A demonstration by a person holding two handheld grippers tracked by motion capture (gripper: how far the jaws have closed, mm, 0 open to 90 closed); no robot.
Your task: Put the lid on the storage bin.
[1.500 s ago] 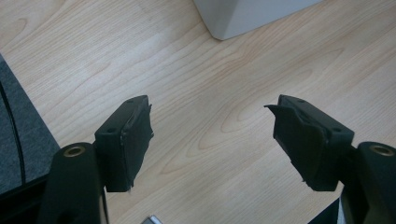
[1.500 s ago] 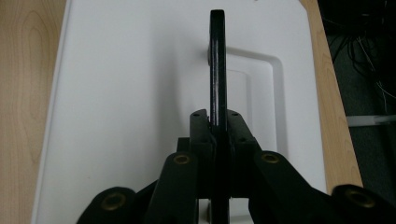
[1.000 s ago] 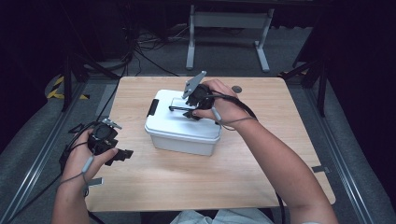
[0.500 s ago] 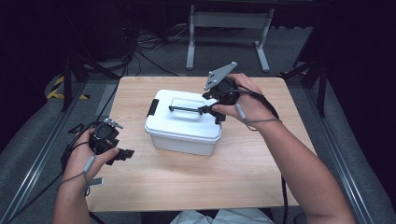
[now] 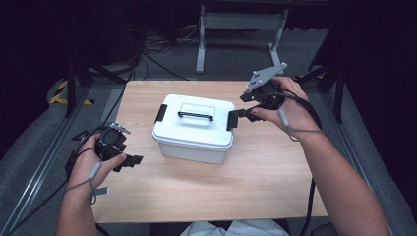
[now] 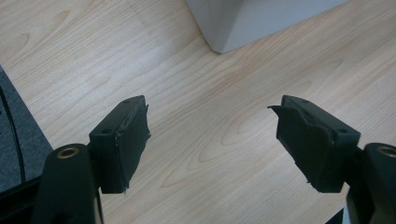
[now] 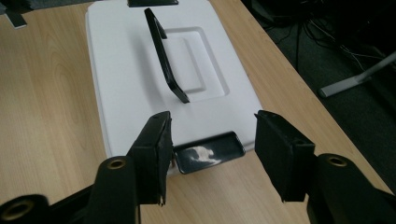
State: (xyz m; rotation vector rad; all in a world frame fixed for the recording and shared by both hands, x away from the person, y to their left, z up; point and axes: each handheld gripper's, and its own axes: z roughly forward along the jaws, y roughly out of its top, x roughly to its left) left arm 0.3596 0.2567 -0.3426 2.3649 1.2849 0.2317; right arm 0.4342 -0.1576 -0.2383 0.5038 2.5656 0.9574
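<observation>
Item: white lidded box [image 5: 194, 129], centre of the worktop [image 5: 275, 187], black handle [image 5: 195, 115] on top, lid on. My right claw [image 7: 210, 149], jaws wide, straddles the black latch [image 7: 208, 151] low in its own view, so I judge the step to be unlatching; next, close on the latch and pull it free. My left claw [image 6: 210, 135] hangs wide and empty at lower left.
</observation>
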